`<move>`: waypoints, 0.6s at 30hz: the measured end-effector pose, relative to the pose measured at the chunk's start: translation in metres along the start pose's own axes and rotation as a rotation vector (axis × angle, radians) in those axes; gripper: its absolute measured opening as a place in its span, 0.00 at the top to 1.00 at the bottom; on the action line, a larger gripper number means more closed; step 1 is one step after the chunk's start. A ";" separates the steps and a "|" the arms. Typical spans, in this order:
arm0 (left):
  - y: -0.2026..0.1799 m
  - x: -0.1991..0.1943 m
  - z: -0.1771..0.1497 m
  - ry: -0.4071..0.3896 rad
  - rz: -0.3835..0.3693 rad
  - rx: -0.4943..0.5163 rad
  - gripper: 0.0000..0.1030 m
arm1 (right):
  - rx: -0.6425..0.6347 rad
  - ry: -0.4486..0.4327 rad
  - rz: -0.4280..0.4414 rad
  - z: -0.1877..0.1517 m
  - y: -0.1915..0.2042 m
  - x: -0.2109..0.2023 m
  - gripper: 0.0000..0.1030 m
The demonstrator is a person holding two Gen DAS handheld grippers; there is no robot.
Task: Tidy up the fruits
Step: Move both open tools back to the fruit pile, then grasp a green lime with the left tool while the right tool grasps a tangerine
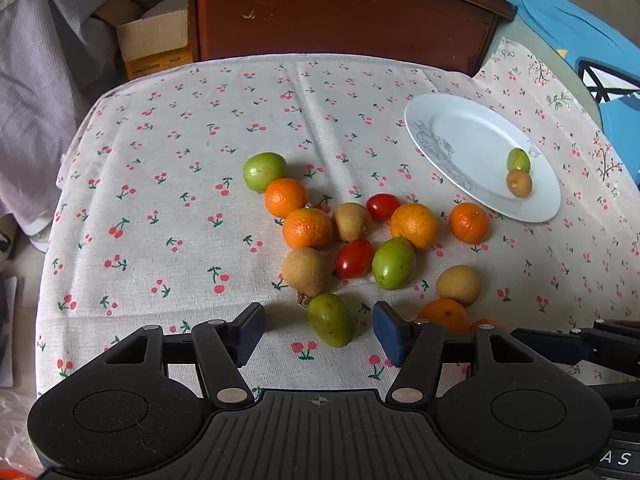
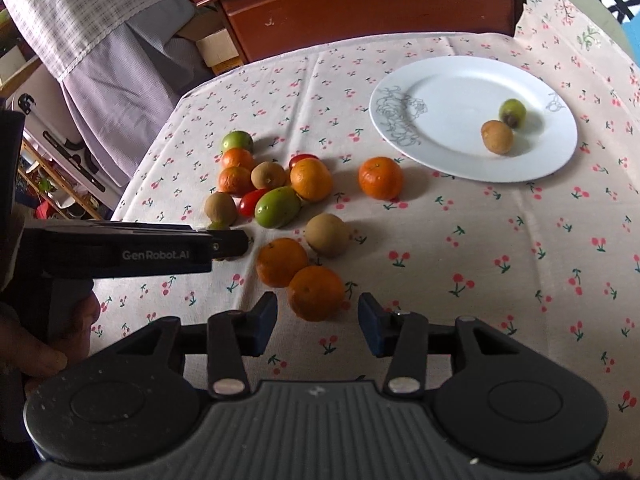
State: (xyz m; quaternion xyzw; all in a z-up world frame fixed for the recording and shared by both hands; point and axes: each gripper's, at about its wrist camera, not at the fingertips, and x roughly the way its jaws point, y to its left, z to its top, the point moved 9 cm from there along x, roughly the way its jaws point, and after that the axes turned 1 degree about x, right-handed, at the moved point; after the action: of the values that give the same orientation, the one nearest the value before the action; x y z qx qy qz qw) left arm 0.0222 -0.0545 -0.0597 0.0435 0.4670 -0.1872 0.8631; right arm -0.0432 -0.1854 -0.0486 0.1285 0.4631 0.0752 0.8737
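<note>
Several fruits lie loose on the cherry-print tablecloth: oranges, green fruits, brown kiwis and red tomatoes. A white plate at the back right holds a green fruit and a brown fruit. My left gripper is open, its jaws either side of a green fruit without touching it. My right gripper is open just in front of an orange, with another orange behind it. The left gripper also shows from the side in the right wrist view.
A brown wooden cabinet stands behind the table. A cardboard box and hanging cloth are at the back left. A blue object is at the right. The table's left edge drops off.
</note>
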 end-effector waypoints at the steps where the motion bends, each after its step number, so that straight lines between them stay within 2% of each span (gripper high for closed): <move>1: 0.000 0.000 0.000 -0.002 0.001 0.001 0.44 | -0.002 0.000 0.000 0.000 0.001 0.001 0.56; 5: 0.000 0.000 0.000 -0.012 0.007 0.010 0.45 | -0.013 0.004 -0.007 -0.001 0.002 0.005 0.56; 7: -0.001 0.000 -0.001 -0.019 0.009 0.012 0.50 | -0.021 0.000 -0.011 -0.001 0.002 0.005 0.56; 9: -0.004 -0.001 -0.001 -0.017 -0.009 0.021 0.62 | -0.026 -0.002 -0.011 -0.001 0.003 0.005 0.56; 11: -0.007 -0.002 -0.003 -0.017 -0.024 0.028 0.68 | -0.030 -0.004 -0.012 -0.001 0.003 0.005 0.62; 14: -0.011 -0.002 -0.004 -0.022 -0.033 0.035 0.72 | -0.038 -0.003 -0.015 -0.001 0.003 0.006 0.69; 15: -0.012 -0.002 -0.004 -0.024 -0.033 0.041 0.78 | -0.040 -0.003 -0.018 -0.001 0.003 0.006 0.69; 18: -0.014 -0.002 -0.005 -0.026 -0.042 0.037 0.79 | -0.043 -0.005 -0.018 -0.001 0.003 0.006 0.70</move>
State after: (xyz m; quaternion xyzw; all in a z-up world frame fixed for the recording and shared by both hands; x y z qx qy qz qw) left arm 0.0118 -0.0656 -0.0591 0.0473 0.4529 -0.2145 0.8641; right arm -0.0410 -0.1807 -0.0531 0.1058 0.4605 0.0768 0.8780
